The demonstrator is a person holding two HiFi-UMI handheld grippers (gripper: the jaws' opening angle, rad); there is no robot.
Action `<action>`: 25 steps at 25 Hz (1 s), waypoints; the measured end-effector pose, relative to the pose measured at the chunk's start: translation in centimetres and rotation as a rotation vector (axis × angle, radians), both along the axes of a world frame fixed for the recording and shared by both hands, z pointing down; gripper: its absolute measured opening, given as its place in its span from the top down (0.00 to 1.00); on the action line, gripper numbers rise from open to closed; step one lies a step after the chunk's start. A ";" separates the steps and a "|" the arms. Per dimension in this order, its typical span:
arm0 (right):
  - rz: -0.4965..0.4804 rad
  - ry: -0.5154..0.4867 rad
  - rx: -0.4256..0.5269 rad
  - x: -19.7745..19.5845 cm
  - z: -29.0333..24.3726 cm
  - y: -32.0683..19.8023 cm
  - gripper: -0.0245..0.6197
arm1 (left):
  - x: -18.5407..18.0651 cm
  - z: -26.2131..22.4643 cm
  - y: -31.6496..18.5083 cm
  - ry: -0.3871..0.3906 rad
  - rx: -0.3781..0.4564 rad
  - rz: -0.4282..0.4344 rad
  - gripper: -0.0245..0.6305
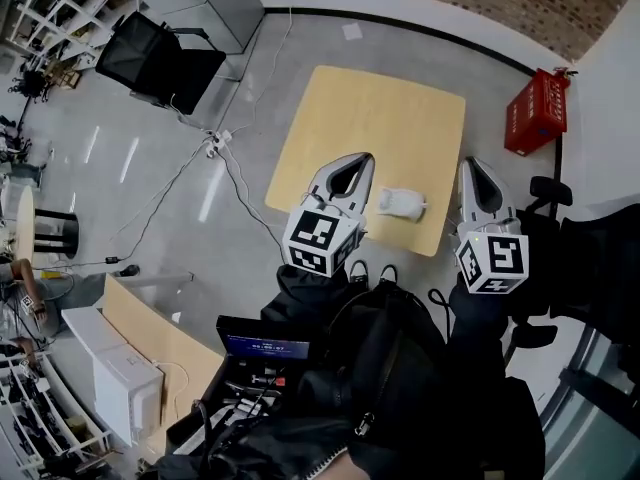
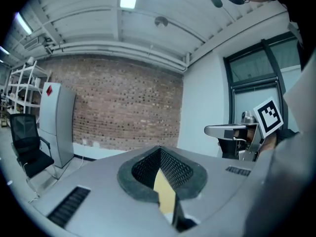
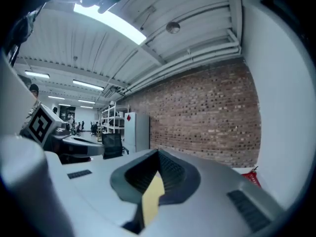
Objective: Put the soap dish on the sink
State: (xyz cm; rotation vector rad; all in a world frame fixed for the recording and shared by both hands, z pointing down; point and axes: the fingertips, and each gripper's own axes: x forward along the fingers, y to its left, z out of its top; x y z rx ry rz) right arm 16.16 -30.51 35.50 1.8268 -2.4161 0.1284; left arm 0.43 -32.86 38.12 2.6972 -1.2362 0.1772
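Both tools are held high and level, well above the desk (image 1: 340, 118). Left tool (image 1: 360, 162) is pinched together with nothing in it, and right tool (image 1: 473, 166) is the same. The small white lump I take for the soap dish (image 1: 402, 202) sits near the desk's near edge; it's too small to tell whether the sink is under it or whether it holds anything. Risk, I judge: if I drop in with the tools pinched together, I'd shove it off that edge, since it looks light.
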 end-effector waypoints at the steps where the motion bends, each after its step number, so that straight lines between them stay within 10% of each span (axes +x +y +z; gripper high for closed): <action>1: 0.008 -0.009 0.034 0.3 -1.3 0.3 0.95 | 0.4 -1.1 0.1 0.005 0.019 0.007 0.96; 25: -0.012 -0.038 0.221 0.3 -10.2 1.5 0.95 | 2.3 -10.2 0.3 0.073 0.231 0.027 0.96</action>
